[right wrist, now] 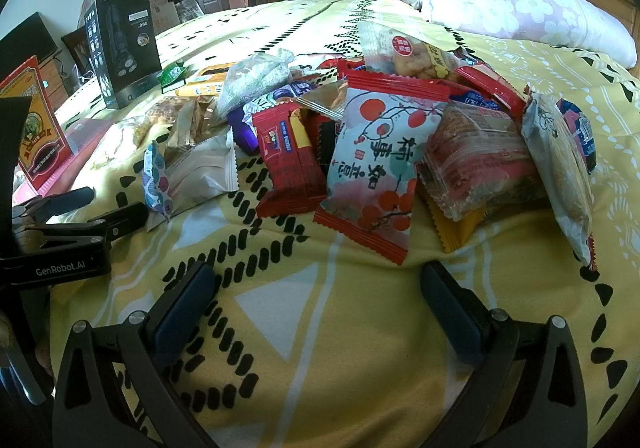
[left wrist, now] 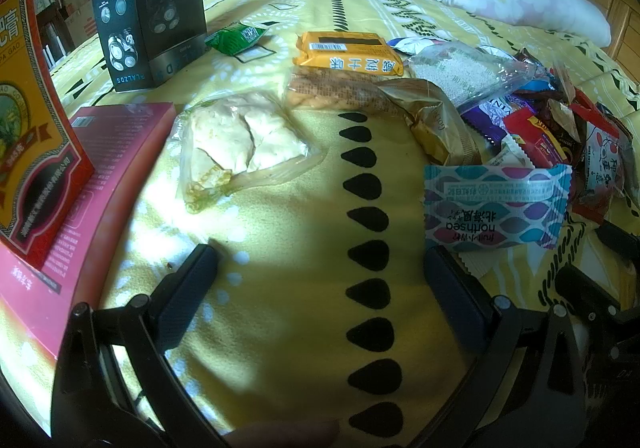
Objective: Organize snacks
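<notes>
A heap of wrapped snacks (right wrist: 380, 135) lies on a yellow patterned bed sheet (right wrist: 320, 328). My right gripper (right wrist: 320, 280) is open and empty, just short of a white packet with red fruit print (right wrist: 372, 175). My left gripper (left wrist: 320, 260) is open and empty over the sheet. A teal and purple patterned packet (left wrist: 496, 203) touches its right finger (left wrist: 456, 296). A clear bag of pale pieces (left wrist: 240, 135), an orange biscuit pack (left wrist: 348, 53) and a brown bread bag (left wrist: 400, 107) lie ahead of it. The left gripper also shows in the right wrist view (right wrist: 104, 207).
A black shaver box (left wrist: 148, 3) stands at the far left, with a pink flat box (left wrist: 88, 183) and an upright red and yellow box (left wrist: 32, 127) nearer. A green packet (left wrist: 236, 37) lies beside the black box. A floral pillow (right wrist: 528, 15) lies at the far right.
</notes>
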A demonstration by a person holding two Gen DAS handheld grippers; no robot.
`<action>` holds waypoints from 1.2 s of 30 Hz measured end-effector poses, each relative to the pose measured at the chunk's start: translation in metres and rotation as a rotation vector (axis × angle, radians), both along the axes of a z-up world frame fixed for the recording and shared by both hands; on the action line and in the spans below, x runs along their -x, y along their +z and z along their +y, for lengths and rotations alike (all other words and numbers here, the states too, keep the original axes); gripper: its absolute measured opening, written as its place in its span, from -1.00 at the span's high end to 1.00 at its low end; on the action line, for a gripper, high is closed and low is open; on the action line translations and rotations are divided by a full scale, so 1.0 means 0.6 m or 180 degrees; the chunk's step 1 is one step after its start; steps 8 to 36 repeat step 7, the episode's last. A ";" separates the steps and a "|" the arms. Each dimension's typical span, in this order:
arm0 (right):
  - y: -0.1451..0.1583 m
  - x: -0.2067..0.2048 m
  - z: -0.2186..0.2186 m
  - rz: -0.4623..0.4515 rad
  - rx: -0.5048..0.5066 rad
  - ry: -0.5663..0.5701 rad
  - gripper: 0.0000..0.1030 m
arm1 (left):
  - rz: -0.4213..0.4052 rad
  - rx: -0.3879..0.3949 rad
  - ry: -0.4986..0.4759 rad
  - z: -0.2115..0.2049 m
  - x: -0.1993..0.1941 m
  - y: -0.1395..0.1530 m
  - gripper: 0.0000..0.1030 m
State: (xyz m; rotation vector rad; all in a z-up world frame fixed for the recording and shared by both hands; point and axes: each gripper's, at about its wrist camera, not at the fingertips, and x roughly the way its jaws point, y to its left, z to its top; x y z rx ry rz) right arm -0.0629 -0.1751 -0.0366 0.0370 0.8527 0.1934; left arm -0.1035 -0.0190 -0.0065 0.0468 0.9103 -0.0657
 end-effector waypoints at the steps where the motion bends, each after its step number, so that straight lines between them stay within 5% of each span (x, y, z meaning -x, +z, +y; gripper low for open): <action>1: 0.000 0.000 0.000 0.0000 0.0001 0.0000 -1.00 | 0.0000 0.0000 0.0000 0.000 0.000 0.000 -1.00; 36: 0.000 0.000 0.000 0.0000 0.0001 0.0000 -1.00 | -0.0003 0.0000 -0.0001 0.000 0.000 -0.001 -1.00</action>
